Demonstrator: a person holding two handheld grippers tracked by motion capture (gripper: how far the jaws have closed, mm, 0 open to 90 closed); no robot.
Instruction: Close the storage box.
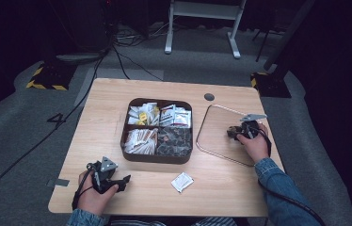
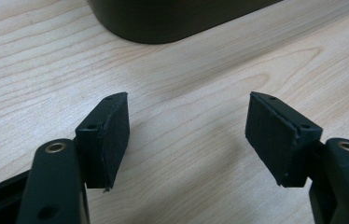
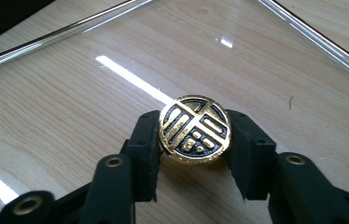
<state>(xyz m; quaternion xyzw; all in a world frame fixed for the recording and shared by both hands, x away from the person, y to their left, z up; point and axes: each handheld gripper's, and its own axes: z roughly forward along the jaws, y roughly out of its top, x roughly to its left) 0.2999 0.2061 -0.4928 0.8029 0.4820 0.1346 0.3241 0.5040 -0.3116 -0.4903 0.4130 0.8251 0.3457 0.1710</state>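
Note:
A clear glass lid [image 1: 216, 136] lies flat on the right side of the wooden table [image 1: 117, 99]. On its top sits a round gold-and-black knob [image 3: 195, 128]. My right gripper [image 3: 195, 122] is shut on that knob, one pad pressed on each side of it, and it comes in from the lid's right [image 1: 236, 132]. My left gripper [image 1: 126, 181] rests low near the table's front left, jaws open and pointing right. Between its pads [image 2: 189, 121] there is nothing but bare wood.
A dark four-compartment tray [image 1: 157, 159] of sachets and packets stands mid-table; its corner [image 2: 177, 18] lies just ahead of the left jaws. One white sachet [image 1: 182, 181] lies loose near the front edge. A cable hole [image 1: 209, 96] sits at the back. Cables cross the floor beyond.

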